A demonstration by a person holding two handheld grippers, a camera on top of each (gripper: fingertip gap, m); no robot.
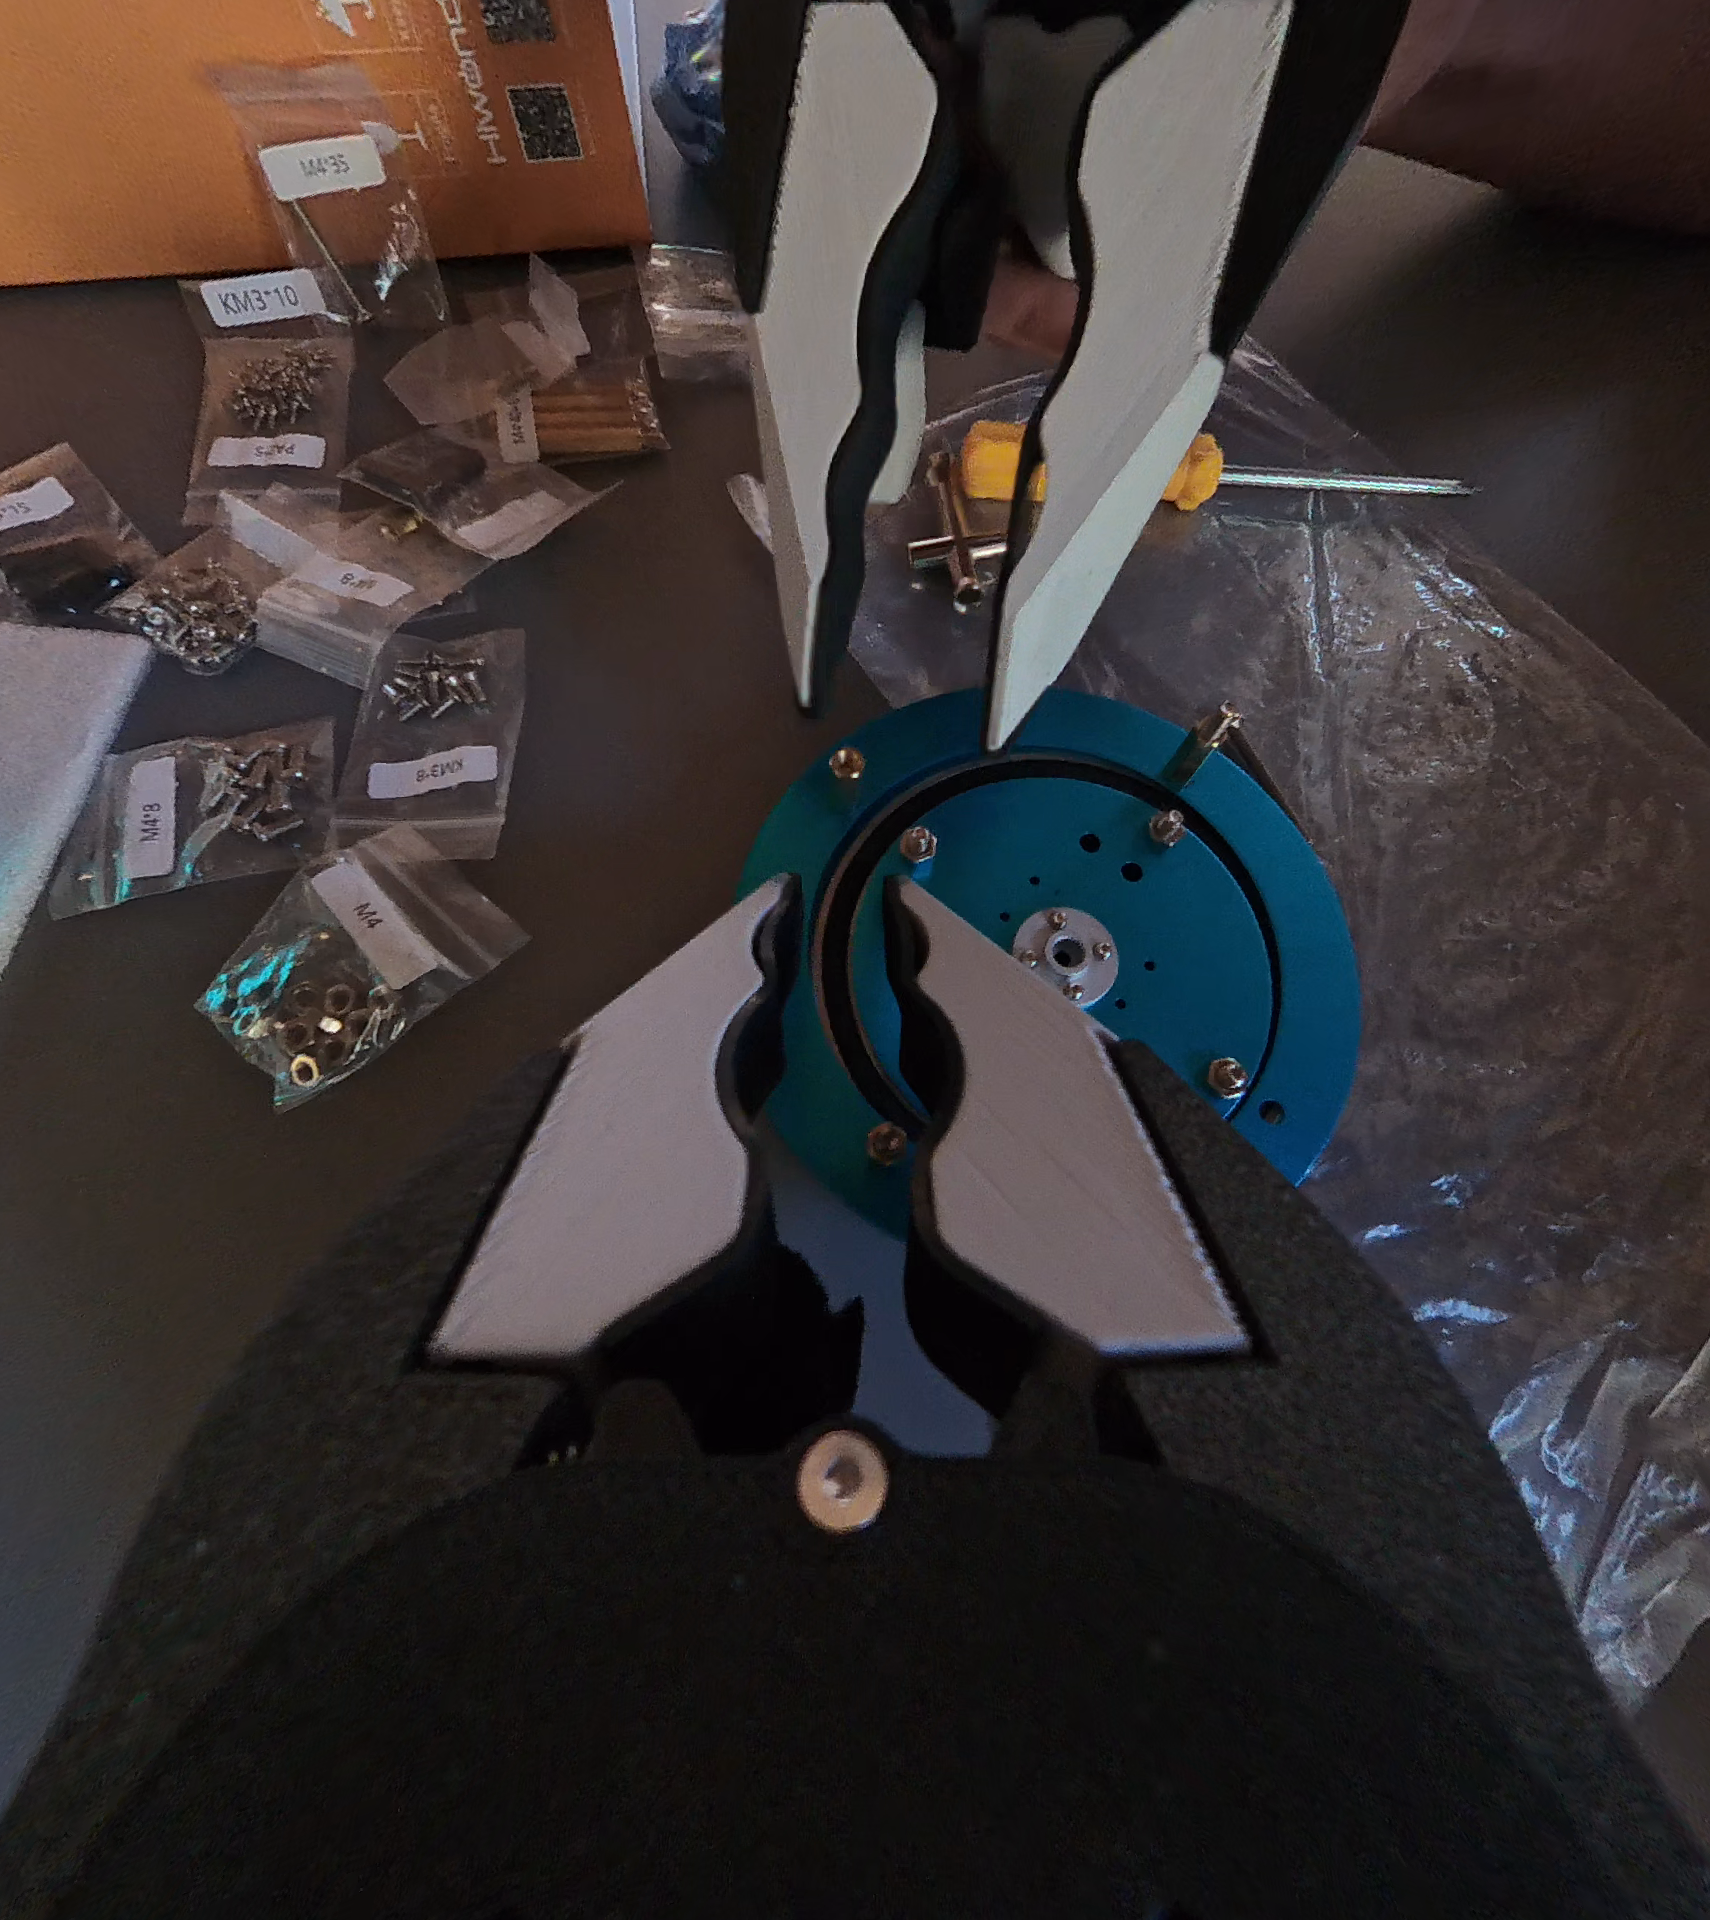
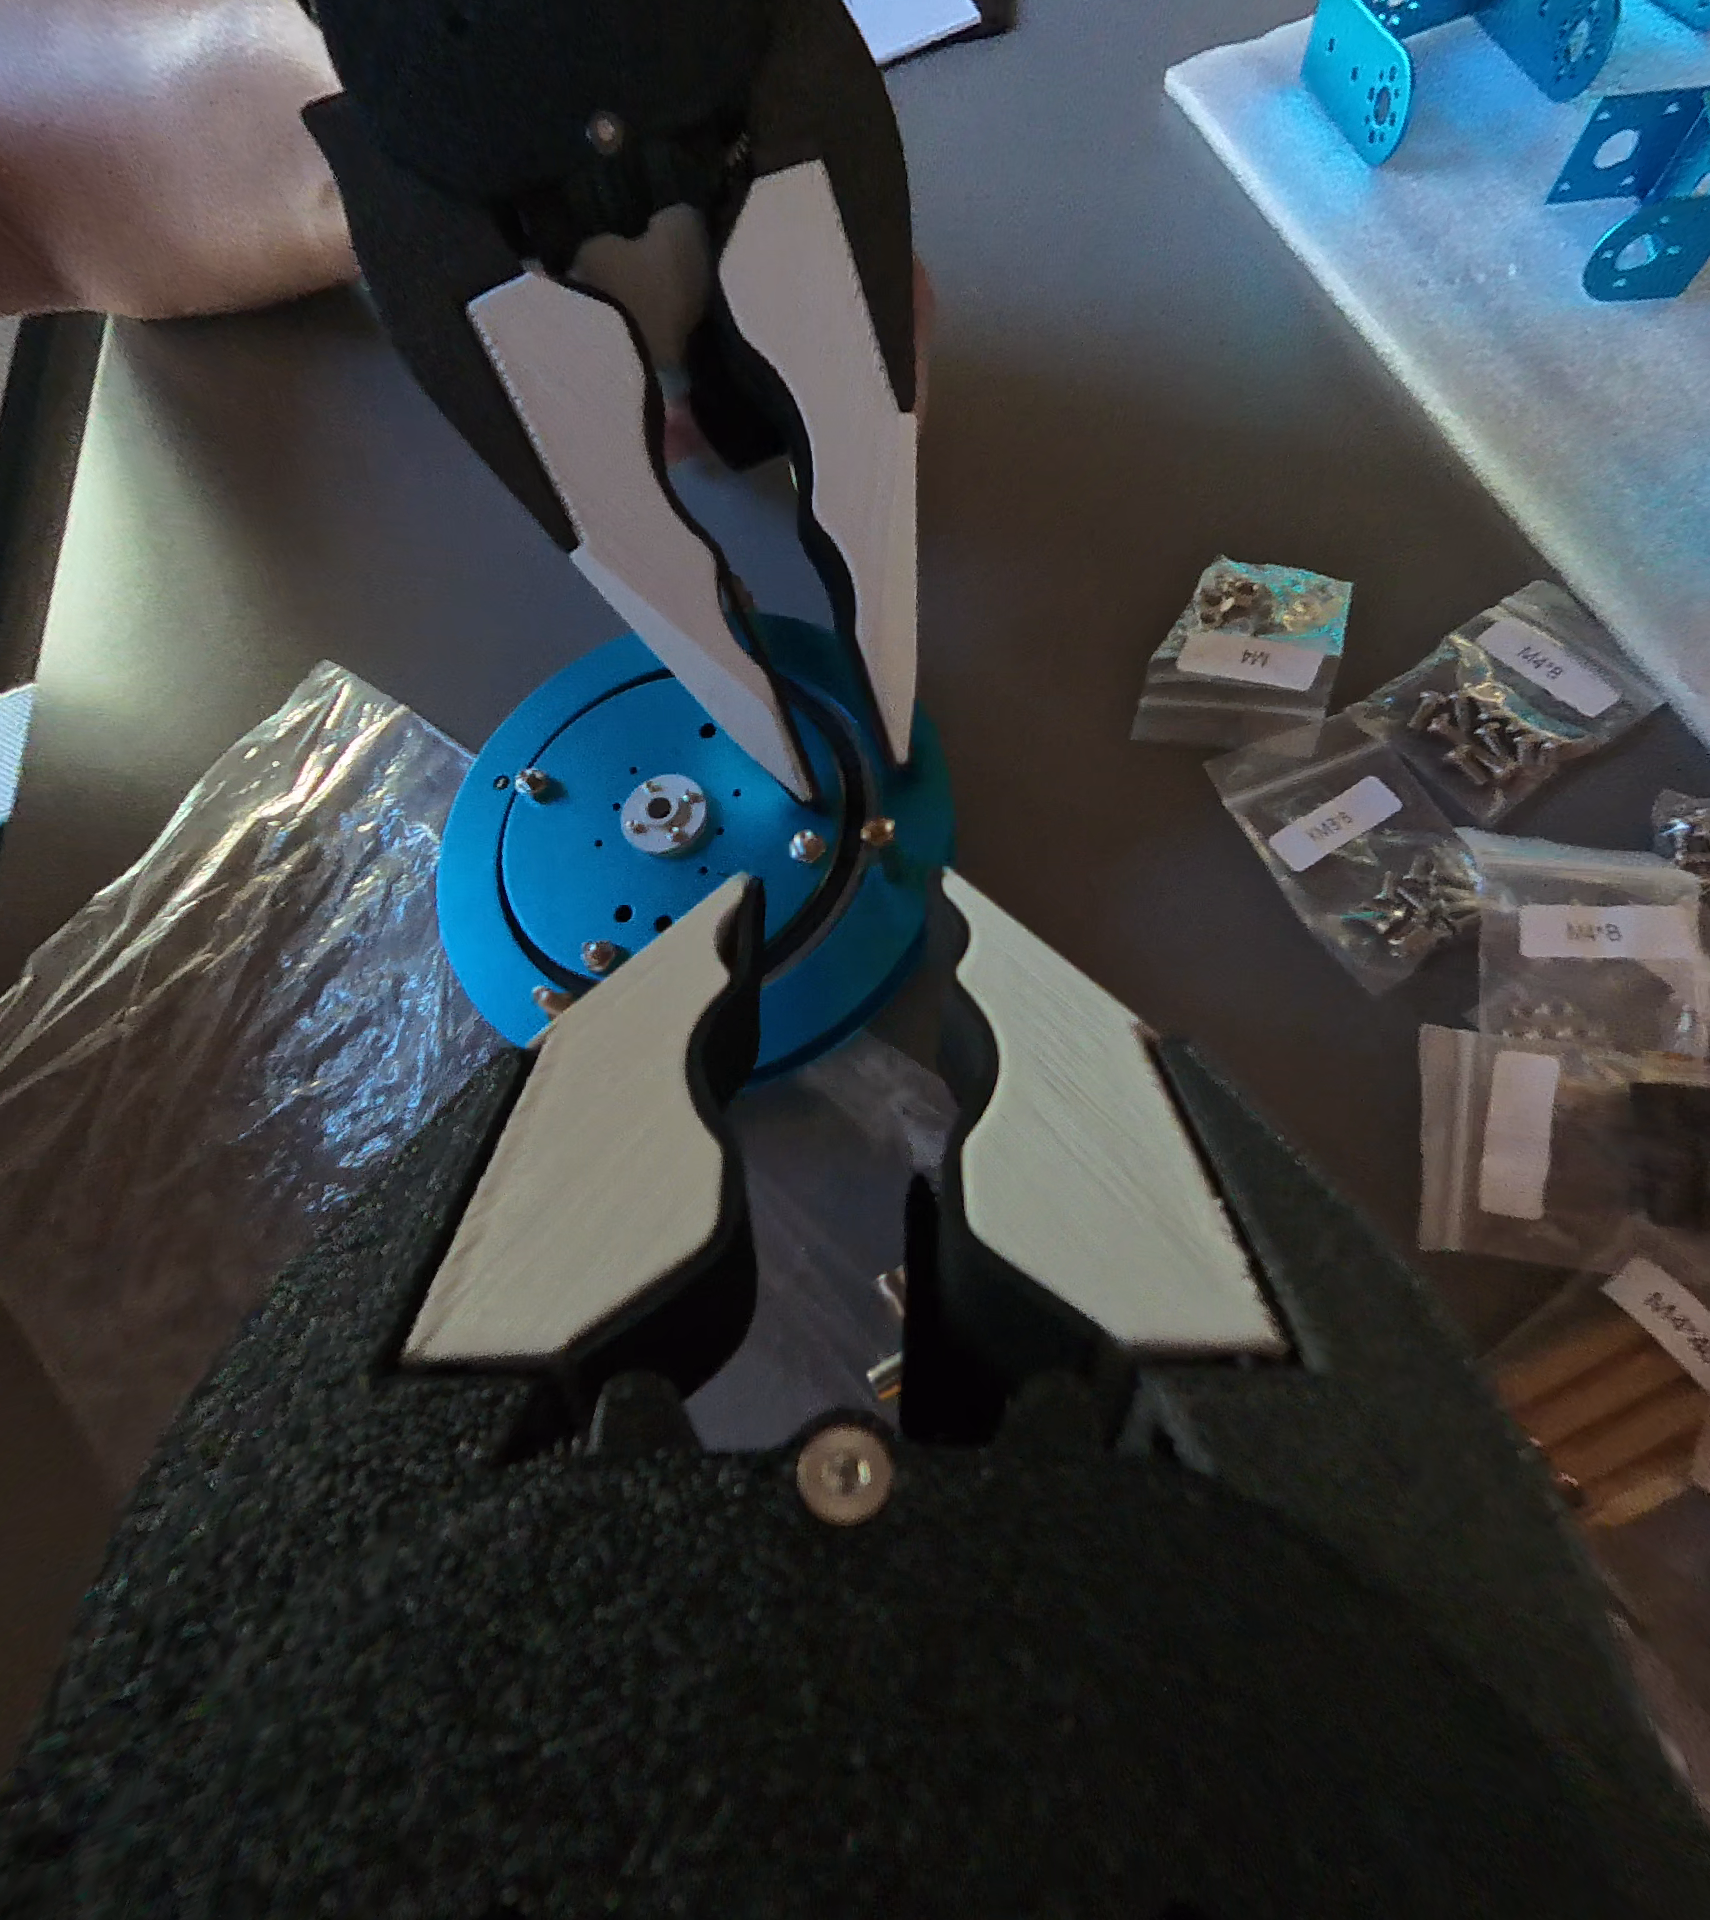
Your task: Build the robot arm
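**Two grippers meeting over a blue turntable disc**

Black textured housing and white-faced fingers of the left gripper [image 1: 838, 883] fill the lower half of the left wrist view. Its jaws stand slightly apart, the tips straddling the black ring of the round blue anodised metal disc [image 1: 1194, 935]; whether they actually pinch it cannot be told. The right gripper [image 2: 849, 878] approaches from the opposite side, its jaws parted more widely, one tip over the disc's edge and the other beyond it, with nothing held between them. The disc carries brass standoffs and nuts around a silver central hub, and lies partly on a crumpled clear plastic sheet [image 1: 1505, 831] on the dark tabletop [image 1: 103, 1195]. A yellow-handled screwdriver [image 1: 1194, 468] and a small metal cross wrench [image 1: 955, 540] lie beyond the disc. Labelled clear bags of screws and nuts [image 1: 352, 956] are scattered beside it, near an orange cardboard box [image 1: 51, 135]. Blue metal brackets [image 2: 1651, 177] rest on white foam [image 2: 1557, 499].
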